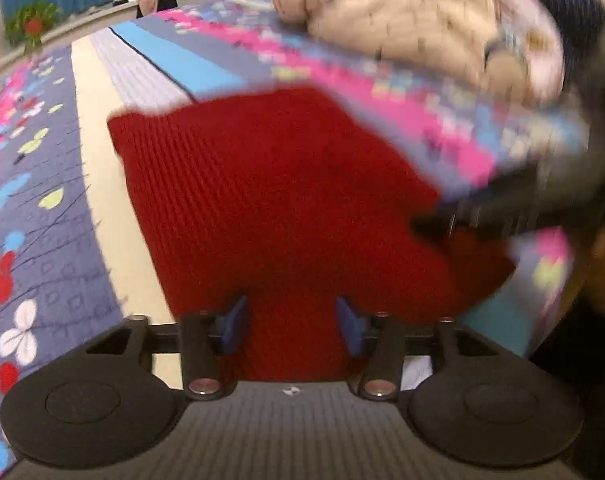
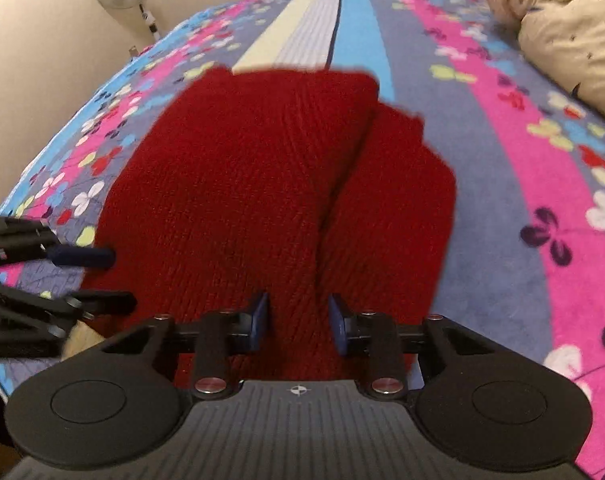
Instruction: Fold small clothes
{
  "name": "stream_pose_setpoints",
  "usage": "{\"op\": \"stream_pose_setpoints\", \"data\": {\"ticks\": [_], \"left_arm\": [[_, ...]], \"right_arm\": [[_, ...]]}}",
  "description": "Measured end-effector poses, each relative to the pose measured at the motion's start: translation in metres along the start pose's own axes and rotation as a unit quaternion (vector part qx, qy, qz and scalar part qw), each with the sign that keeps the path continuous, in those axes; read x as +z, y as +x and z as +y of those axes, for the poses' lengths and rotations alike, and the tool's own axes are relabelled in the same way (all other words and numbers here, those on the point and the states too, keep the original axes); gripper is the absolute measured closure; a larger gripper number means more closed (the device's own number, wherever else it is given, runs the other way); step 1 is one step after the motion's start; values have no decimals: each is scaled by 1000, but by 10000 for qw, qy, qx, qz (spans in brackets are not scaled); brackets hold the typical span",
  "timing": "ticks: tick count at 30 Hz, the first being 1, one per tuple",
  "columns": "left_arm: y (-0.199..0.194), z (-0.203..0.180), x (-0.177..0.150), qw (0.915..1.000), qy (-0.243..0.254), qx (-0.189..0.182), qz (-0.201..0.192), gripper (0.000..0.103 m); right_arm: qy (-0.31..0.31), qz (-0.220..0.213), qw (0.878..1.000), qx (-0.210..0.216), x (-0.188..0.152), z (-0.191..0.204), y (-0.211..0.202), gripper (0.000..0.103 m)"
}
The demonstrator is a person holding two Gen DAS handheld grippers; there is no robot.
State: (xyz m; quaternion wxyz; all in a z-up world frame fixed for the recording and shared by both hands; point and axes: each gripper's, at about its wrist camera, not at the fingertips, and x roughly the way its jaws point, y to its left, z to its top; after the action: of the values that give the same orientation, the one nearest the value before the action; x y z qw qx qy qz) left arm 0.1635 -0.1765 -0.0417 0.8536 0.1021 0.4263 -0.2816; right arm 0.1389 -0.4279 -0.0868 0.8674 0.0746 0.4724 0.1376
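Lying on the bed point(image 2: 482, 152), on its flowered, striped cover, the red knit point(image 2: 270, 184) is folded, with a second layer showing along its right side in my right view. My left tongs point(image 1: 292, 322) hang over its near edge, jaws parted, knit under the gap but nothing pinched. My right tongs point(image 2: 298, 320) sit narrower, also over the near edge, pads not pressing the knit as far as I can see. A beige quilted garment point(image 2: 558, 28) lies well apart at the far right. No containers show.
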Motion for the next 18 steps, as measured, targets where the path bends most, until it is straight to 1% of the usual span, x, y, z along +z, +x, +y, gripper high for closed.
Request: {"op": "stream_pose_setpoints", "data": {"ticks": [1, 2, 3, 4, 5, 6, 7, 9, 10, 12, 14, 15, 18], "left_arm": [[-4, 8, 12, 9994, -207, -55, -257, 29], [-8, 18, 23, 9976, -411, 72, -560, 13], [-10, 27, 32, 9947, -604, 259, -789, 2], [-8, 37, 40, 9910, -839, 472, -930, 0], [-2, 51, 48, 9869, -1116, 648, -973, 1], [6, 63, 53, 9833, -1387, 714, -933, 1], [17, 76, 58, 9799, -1693, 641, -836, 1], [36, 96, 59, 9749, -2125, 273, -614, 1], [45, 106, 56, 9712, -2335, 73, -467, 1], [69, 124, 57, 9622, -2709, -218, -179, 1], [97, 133, 53, 9519, -3005, -589, 70, 0], [110, 138, 50, 9460, -3153, -754, 53, 0], [133, 143, 52, 9395, -3309, -888, 62, 0]], "right_arm": [[137, -86, 9999, 38, 1, -4, -4, 66], [288, -181, 9994, 77, 3, -10, -6, 53], [420, -259, 9988, 47, 6, -16, -8, 46], [578, -376, 9976, -97, 7, -22, -10, 34], [679, -426, 9966, -212, 10, -25, -9, 25], [796, -448, 9954, -300, 10, -28, -9, 23], [912, -414, 9945, -304, 10, -32, -7, 20], [1063, -285, 9937, -224, 10, -37, -1, 19], [1091, -200, 9937, -186, 10, -37, 3, 16], [1092, -38, 9939, -168, 8, -35, 12, 12], [1114, 131, 9936, -132, 7, -36, 20, 9], [1150, 180, 9931, -117, 7, -37, 22, 9], [1219, 350, 9919, -51, 7, -36, 32, 6]]}}
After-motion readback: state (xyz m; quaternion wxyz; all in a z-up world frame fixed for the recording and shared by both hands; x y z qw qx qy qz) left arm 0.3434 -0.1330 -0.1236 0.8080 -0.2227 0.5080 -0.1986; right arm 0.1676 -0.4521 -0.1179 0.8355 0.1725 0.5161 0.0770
